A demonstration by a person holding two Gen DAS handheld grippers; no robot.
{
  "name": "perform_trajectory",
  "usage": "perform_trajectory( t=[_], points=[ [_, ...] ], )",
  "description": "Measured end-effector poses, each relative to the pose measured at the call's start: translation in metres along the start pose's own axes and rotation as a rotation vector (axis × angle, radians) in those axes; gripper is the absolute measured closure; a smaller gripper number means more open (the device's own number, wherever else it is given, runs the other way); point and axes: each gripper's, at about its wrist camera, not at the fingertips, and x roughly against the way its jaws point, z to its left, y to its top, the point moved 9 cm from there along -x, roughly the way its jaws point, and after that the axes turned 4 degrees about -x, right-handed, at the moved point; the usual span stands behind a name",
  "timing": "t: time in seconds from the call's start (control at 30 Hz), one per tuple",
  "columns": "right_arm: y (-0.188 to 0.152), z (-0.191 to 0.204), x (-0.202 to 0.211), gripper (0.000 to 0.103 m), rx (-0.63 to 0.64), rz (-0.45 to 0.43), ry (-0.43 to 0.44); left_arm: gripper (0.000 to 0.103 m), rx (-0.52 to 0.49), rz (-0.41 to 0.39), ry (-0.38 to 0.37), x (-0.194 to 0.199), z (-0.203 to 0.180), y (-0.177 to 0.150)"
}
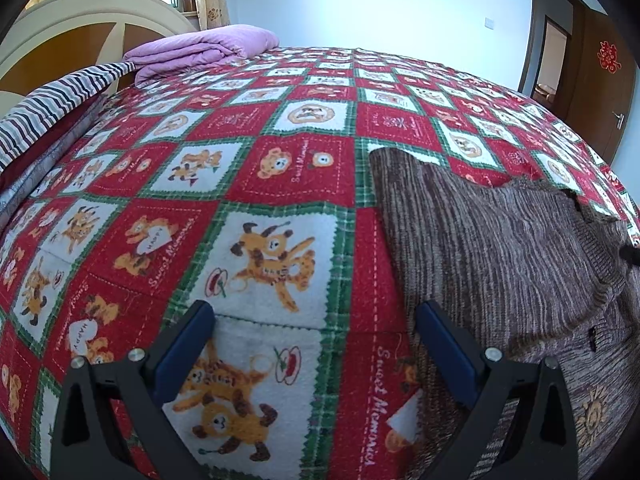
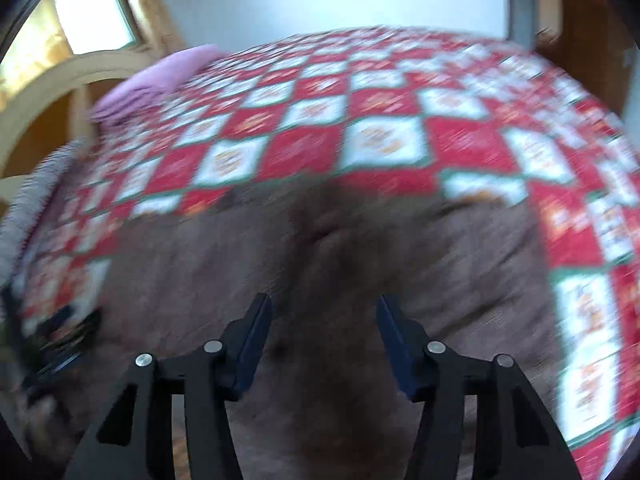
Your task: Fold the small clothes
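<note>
A small brown knit sweater lies on a red, white and green teddy-bear bedspread, at the right of the left wrist view, with a part folded over on top. My left gripper is open and empty above the bedspread, just left of the sweater's edge. In the blurred right wrist view the sweater fills the lower middle. My right gripper is open and empty over it. The left gripper shows as a dark blur at the far left.
A folded purple blanket lies at the far end of the bed by a cream headboard. A striped cloth hangs at the left edge. A wooden door stands at the right.
</note>
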Motion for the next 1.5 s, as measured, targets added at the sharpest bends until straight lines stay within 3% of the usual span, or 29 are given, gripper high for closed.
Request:
perform_trajectory(
  t=[0.03,0.07,0.17,0.23,0.43,0.6,0.87,0.97,1.0,1.03,1.1,1.17,1.3,1.43,1.5],
  points=[
    [-0.006,0.005,-0.004,0.049,0.022,0.016,-0.004,0.0,0.001,0.0,-0.001,0.0,0.0,0.0],
    [-0.011,0.008,-0.008,0.056,0.039,0.029,-0.016,0.0,0.002,0.0,-0.002,0.0,0.0,0.0],
    [-0.017,0.012,-0.015,0.092,0.055,0.036,-0.008,0.0,0.002,-0.001,-0.003,0.0,0.0,0.0],
    [-0.016,0.018,-0.004,0.098,0.075,-0.003,-0.014,0.0,0.004,0.0,-0.004,0.0,0.0,0.0],
    [-0.025,0.035,0.031,0.099,0.116,-0.056,-0.017,0.0,0.026,-0.003,-0.013,0.0,0.002,-0.001],
    [-0.045,0.014,0.002,0.098,0.101,0.01,-0.081,0.0,0.018,0.002,-0.006,0.0,0.002,-0.002],
    [-0.058,0.013,0.008,0.098,0.151,-0.02,-0.077,0.0,-0.005,0.017,0.016,0.004,0.0,-0.008],
    [-0.057,0.006,0.018,0.092,0.105,-0.05,-0.036,0.0,-0.002,0.023,0.022,0.007,0.001,-0.012],
    [-0.056,0.004,0.023,0.078,0.093,-0.065,-0.03,0.0,0.004,0.024,0.02,0.009,0.002,-0.014],
    [-0.053,-0.002,0.032,0.057,0.081,-0.091,-0.032,0.0,0.017,0.022,0.021,0.011,0.005,-0.014],
    [-0.045,-0.019,0.05,0.046,0.058,-0.156,-0.046,0.0,0.056,0.039,0.018,0.014,0.013,-0.013],
    [-0.036,-0.039,0.061,0.046,0.058,-0.189,-0.115,0.0,0.076,0.028,0.02,0.018,0.019,-0.007],
    [-0.012,-0.098,0.071,0.046,0.028,-0.217,-0.319,0.0,-0.019,-0.026,0.106,0.024,0.01,0.022],
    [-0.009,-0.134,0.046,0.046,0.023,-0.133,-0.394,0.0,-0.107,-0.035,0.141,0.013,-0.015,0.037],
    [-0.016,-0.158,0.038,0.046,-0.006,-0.11,-0.451,0.0,-0.187,0.0,0.207,-0.003,-0.026,0.031]
  ],
)
